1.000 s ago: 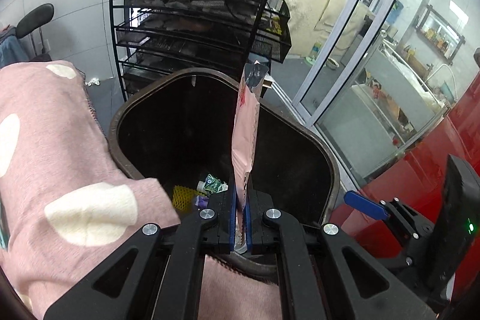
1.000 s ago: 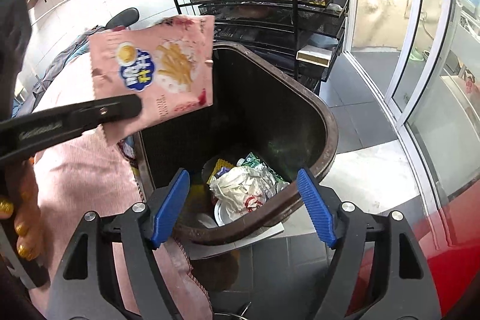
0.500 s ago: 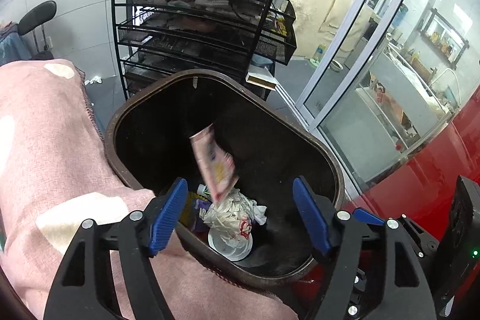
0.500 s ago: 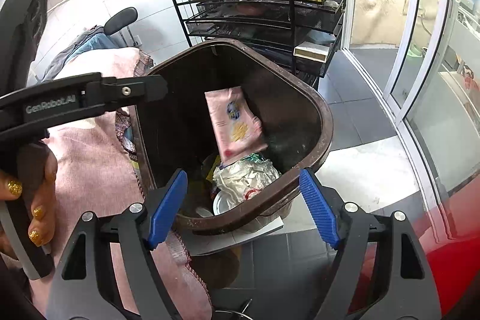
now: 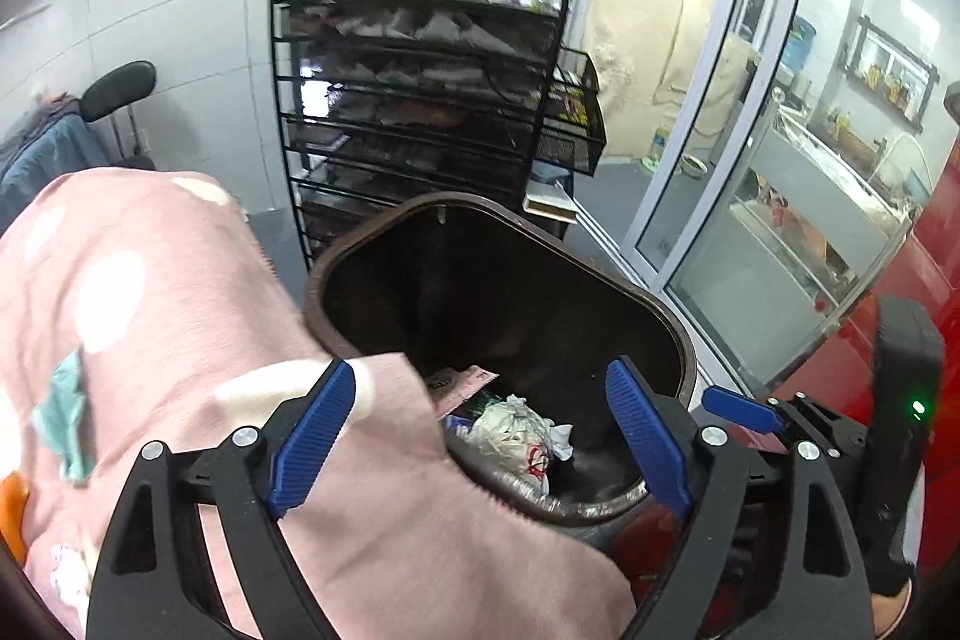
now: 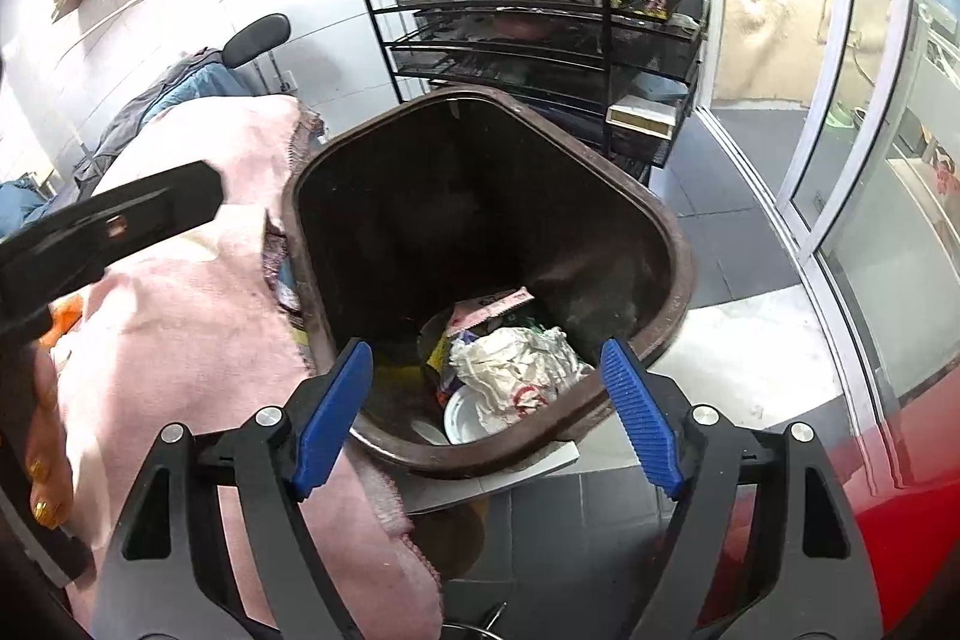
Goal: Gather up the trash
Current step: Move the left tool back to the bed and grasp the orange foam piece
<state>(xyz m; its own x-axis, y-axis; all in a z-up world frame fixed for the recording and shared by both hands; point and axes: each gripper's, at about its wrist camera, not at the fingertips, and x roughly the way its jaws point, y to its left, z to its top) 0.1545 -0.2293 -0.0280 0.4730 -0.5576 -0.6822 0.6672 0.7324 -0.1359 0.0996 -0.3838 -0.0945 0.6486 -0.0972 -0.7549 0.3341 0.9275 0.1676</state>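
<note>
A dark brown trash bin [image 5: 672, 322] [image 6: 672, 244] stands open beside a pink spotted blanket. The pink snack bag [image 5: 465, 383] [image 6: 489, 307] lies inside it on crumpled white paper [image 5: 510, 427] [image 6: 516, 370] and other litter. My left gripper [image 5: 480, 436] is open and empty, over the bin's near rim and the blanket. My right gripper [image 6: 486, 418] is open and empty, above the bin's near rim. The left gripper's body [image 6: 108, 226] shows at the left of the right wrist view.
A black wire rack [image 5: 420, 112] [image 6: 528, 4] with bottles and clutter stands behind the bin. The pink blanket [image 5: 138, 316] [image 6: 180, 304] covers a surface left of it. A glass door [image 5: 750, 148] and a red panel [image 5: 900, 298] are at the right.
The left gripper opened and released the pink snack bag, which fell into the bin and now lies on the litter. The left gripper drew back toward the blanket. The right gripper stayed open.
</note>
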